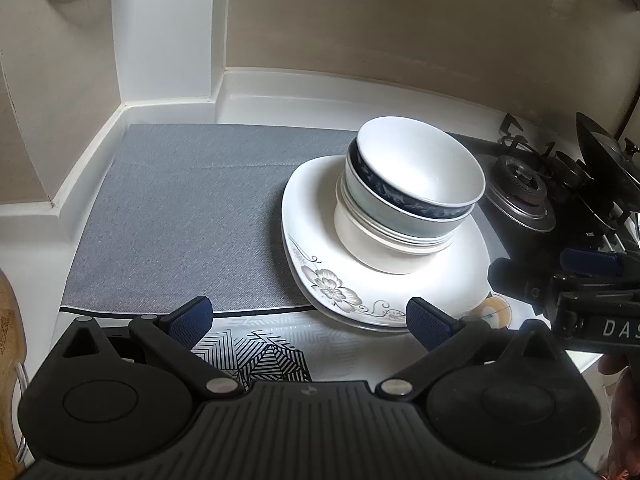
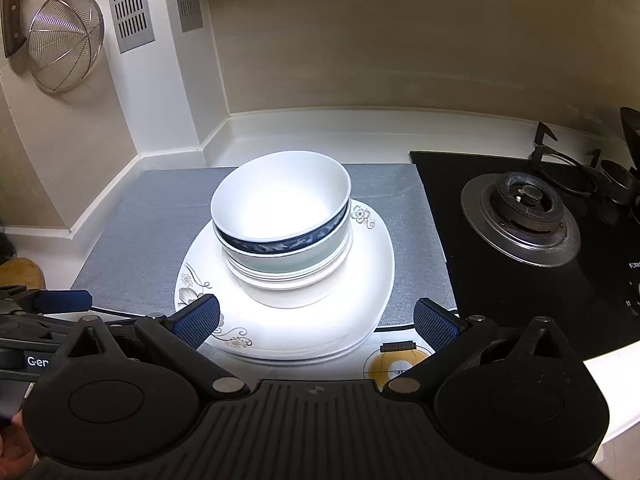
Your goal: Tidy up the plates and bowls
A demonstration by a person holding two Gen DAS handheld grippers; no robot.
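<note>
A stack of bowls (image 1: 404, 200) (image 2: 280, 224), the top one white with a dark blue patterned band, sits nested on stacked white plates with a grey flower print (image 1: 320, 280) (image 2: 360, 280). The plates rest on a grey mat (image 1: 180, 220) (image 2: 160, 232). My left gripper (image 1: 308, 320) is open and empty, just in front of the plates' near edge. My right gripper (image 2: 316, 320) is open and empty, its fingers either side of the plates' near rim. The right gripper's body also shows at the right of the left wrist view (image 1: 568, 292).
A black gas hob with a burner (image 2: 524, 216) (image 1: 520, 196) lies right of the mat. A white wall corner (image 1: 168, 40) stands behind. A wire strainer (image 2: 64, 48) hangs on the left wall. A wooden item (image 1: 10, 340) is at the far left.
</note>
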